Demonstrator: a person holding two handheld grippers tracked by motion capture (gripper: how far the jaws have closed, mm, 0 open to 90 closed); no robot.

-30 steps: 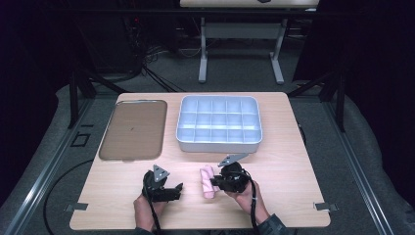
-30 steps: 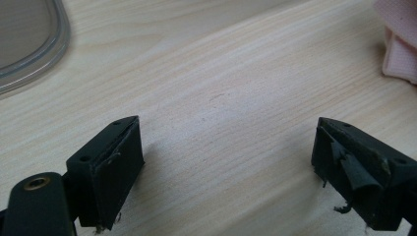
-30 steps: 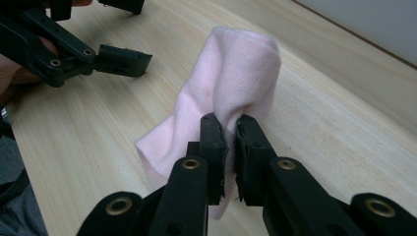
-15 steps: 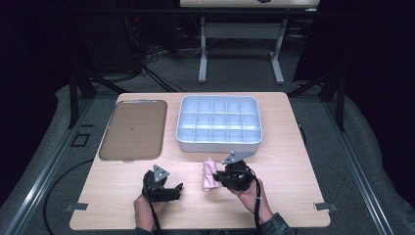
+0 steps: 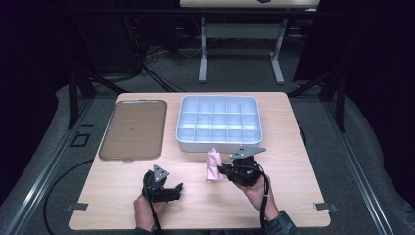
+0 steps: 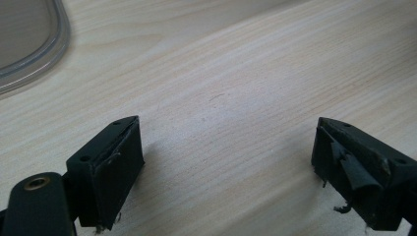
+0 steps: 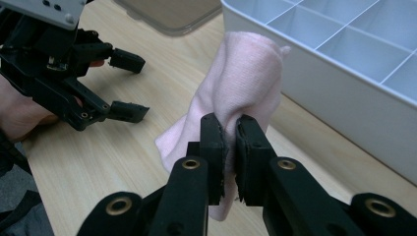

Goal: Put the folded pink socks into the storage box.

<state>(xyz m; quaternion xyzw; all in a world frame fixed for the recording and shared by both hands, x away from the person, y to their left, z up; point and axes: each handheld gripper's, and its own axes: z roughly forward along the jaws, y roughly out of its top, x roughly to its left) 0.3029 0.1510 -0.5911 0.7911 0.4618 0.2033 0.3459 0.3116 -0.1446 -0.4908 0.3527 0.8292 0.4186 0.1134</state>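
Close to the person, the left gripper point(image 5: 169, 188) sits low over the table point(image 5: 293, 196) with its fingers point(image 6: 110, 169) wide apart. The right gripper point(image 5: 222, 170) pinches a pink cloth point(image 7: 241, 81) (soft and folded), just in front of the white box point(image 5: 219, 122). A brown lid point(image 5: 134, 129) lies beside the box.

Pink cloth point(image 5: 213, 165) lifted off table, right gripper point(image 5: 224, 171) raised

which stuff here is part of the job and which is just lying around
In the job:
- pink cloth, pinched in the right gripper
- white divided tray, right next to it

Lying about:
- clear lid, flat on the table
- left gripper, open, holding nothing
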